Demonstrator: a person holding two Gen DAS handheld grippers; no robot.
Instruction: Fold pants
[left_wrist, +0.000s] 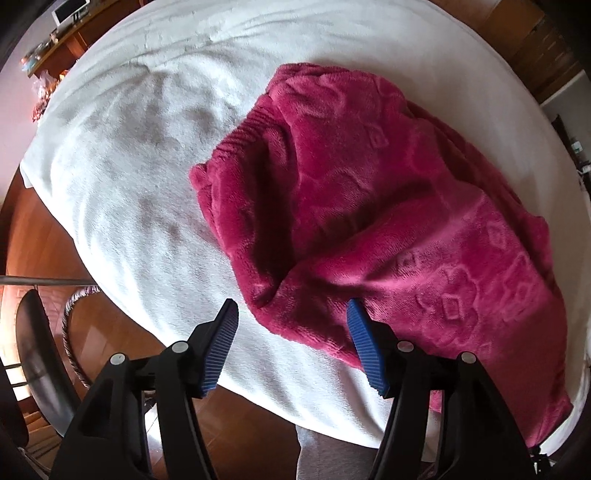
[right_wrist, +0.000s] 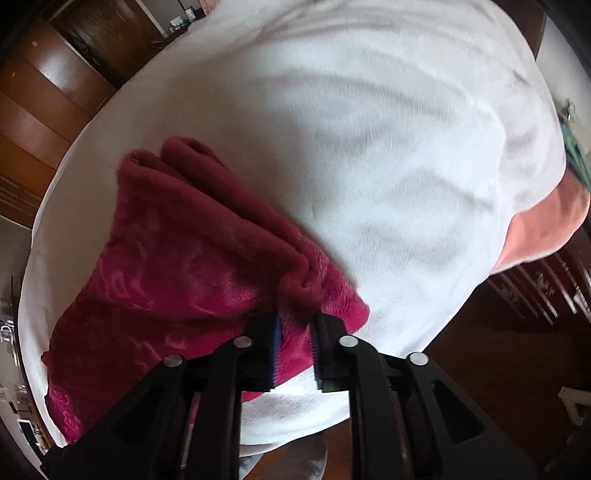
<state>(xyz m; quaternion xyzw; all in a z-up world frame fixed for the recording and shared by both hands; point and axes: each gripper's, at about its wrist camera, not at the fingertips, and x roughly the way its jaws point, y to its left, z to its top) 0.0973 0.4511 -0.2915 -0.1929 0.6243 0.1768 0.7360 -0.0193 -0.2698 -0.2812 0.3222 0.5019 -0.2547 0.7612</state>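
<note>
The magenta fleece pants (left_wrist: 369, 206) lie bunched on a white blanket (left_wrist: 140, 177), waistband toward the left, one leg running to the lower right. My left gripper (left_wrist: 291, 314) is open, its blue pads on either side of the near fold of the pants, just above the blanket. In the right wrist view the pants (right_wrist: 173, 258) lie at the left. My right gripper (right_wrist: 295, 325) is shut on a bunched edge of the pants near the blanket's front edge.
The white blanket (right_wrist: 388, 147) covers the table with a pink layer (right_wrist: 546, 229) showing at its right corner. A dark chair (left_wrist: 33, 350) and wooden floor (left_wrist: 44, 236) lie at the left. Wooden cabinets (right_wrist: 44, 96) stand behind.
</note>
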